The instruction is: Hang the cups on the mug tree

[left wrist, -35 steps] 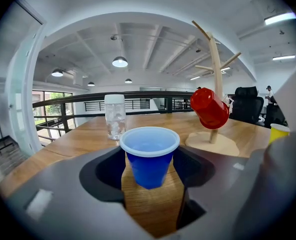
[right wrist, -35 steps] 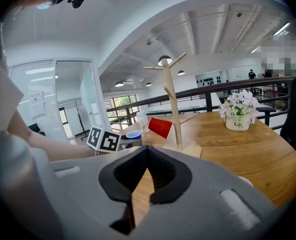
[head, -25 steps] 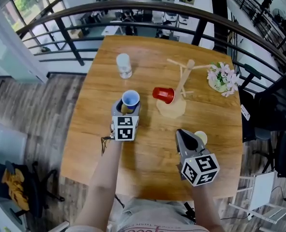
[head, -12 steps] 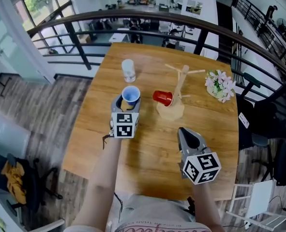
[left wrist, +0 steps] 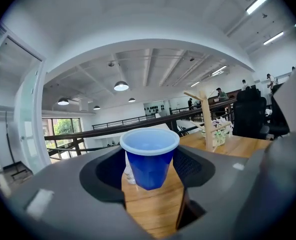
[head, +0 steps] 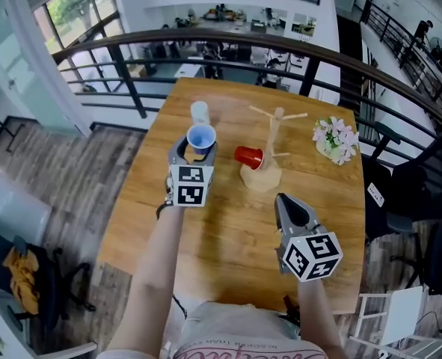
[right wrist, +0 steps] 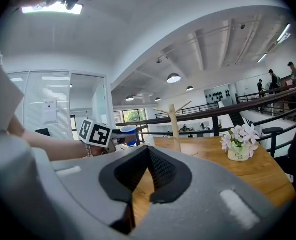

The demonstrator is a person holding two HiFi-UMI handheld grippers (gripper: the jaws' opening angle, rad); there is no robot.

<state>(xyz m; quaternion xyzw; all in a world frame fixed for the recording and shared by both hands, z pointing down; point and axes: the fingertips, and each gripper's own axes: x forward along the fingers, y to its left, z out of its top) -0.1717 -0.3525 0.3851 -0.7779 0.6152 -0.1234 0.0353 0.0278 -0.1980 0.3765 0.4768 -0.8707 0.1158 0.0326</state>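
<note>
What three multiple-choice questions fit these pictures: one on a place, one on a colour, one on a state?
1. Where is the red cup?
A. on the floor
B. beside the tree
C. on the railing

2. What colour is the cup in the left gripper?
A. blue
B. yellow
C. green

3. The right gripper has its fingers:
A. wide apart
B. shut on a spoon
C. shut, with nothing between them

Answers:
1 B, since the head view shows it next to the tree's lower part.
2 A, since the left gripper view shows a blue cup between the fingers.
3 C, since the right gripper view shows the fingers meeting, with nothing between them.
</note>
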